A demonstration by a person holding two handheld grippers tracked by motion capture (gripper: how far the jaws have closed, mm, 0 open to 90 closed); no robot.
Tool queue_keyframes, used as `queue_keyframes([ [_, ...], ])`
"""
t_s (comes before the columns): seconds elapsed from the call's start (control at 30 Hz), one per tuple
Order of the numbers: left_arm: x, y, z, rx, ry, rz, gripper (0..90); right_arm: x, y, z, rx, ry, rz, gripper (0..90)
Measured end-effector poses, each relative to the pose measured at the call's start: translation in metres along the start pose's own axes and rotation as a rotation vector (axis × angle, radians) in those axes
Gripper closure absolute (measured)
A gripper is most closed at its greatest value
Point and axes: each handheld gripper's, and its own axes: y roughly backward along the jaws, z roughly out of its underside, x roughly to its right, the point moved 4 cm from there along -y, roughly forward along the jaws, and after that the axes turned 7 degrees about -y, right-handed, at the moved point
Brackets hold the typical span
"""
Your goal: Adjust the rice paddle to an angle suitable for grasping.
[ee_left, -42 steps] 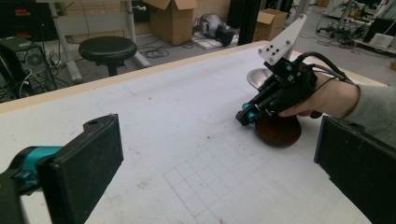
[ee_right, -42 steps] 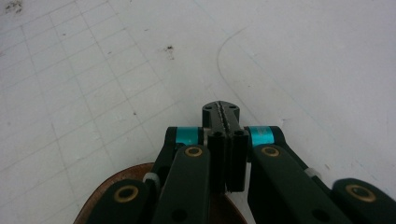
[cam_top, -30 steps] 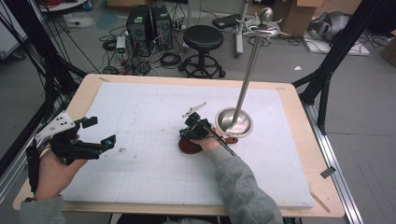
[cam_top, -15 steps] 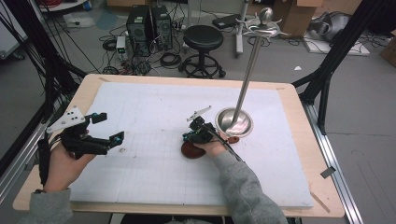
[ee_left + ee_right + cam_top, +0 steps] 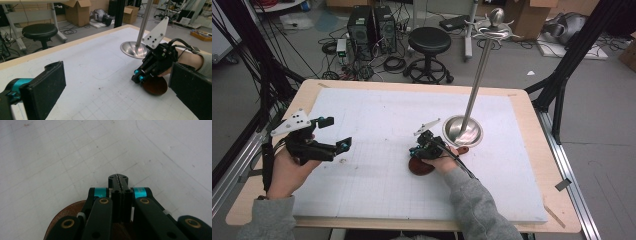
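White gridded matting (image 5: 377,200) covers nearly the whole wooden table (image 5: 532,165), with a strip of bare wood showing round its edges, and beyond the far edge stand a black stool (image 5: 428,42) and computer towers (image 5: 368,22) among floor cables. Landmark here is the steel stand (image 5: 464,129), a tall pole rising from a shiny dished base (image 5: 133,50) on the right half of the mat. Plenty of open mat lies to the left of that base and toward the near edge.

Just beside the base, on its near-left side, the right gripper (image 5: 421,148) sits low over a brown round dish (image 5: 155,85), jaws pressed together with nothing visibly between them; the dish (image 5: 67,218) peeks out beneath the linkage. Whether they touch it I cannot tell. The right forearm, grey-sleeved, angles in from the near edge.

Well apart from the stand, over toward the mat's left edge, the left gripper (image 5: 334,134) is held above the surface, jaws spread wide and empty, aimed toward the stand.
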Motion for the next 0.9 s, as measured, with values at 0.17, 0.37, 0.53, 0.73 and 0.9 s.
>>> queue_keyframes([
  [0.17, -0.001, -0.004, -0.005, 0.011, 0.003, 0.009, 1.7, -0.006, 0.004, 0.006, -0.008, 0.013, 0.002, 90.0],
  [0.37, -0.001, -0.010, -0.010, 0.024, -0.001, 0.025, 1.7, -0.011, 0.010, 0.015, -0.013, 0.016, -0.023, 90.0],
  [0.53, 0.000, -0.018, -0.014, 0.027, -0.007, 0.043, 1.7, -0.014, 0.015, 0.020, -0.024, 0.019, -0.016, 90.0],
  [0.73, 0.001, -0.027, -0.018, 0.028, -0.014, 0.059, 1.7, -0.016, 0.023, 0.030, -0.027, 0.016, -0.018, 90.0],
  [0.9, 0.000, -0.031, -0.020, 0.031, -0.010, 0.067, 1.7, -0.016, 0.028, 0.036, -0.029, 0.016, -0.022, 90.0],
])
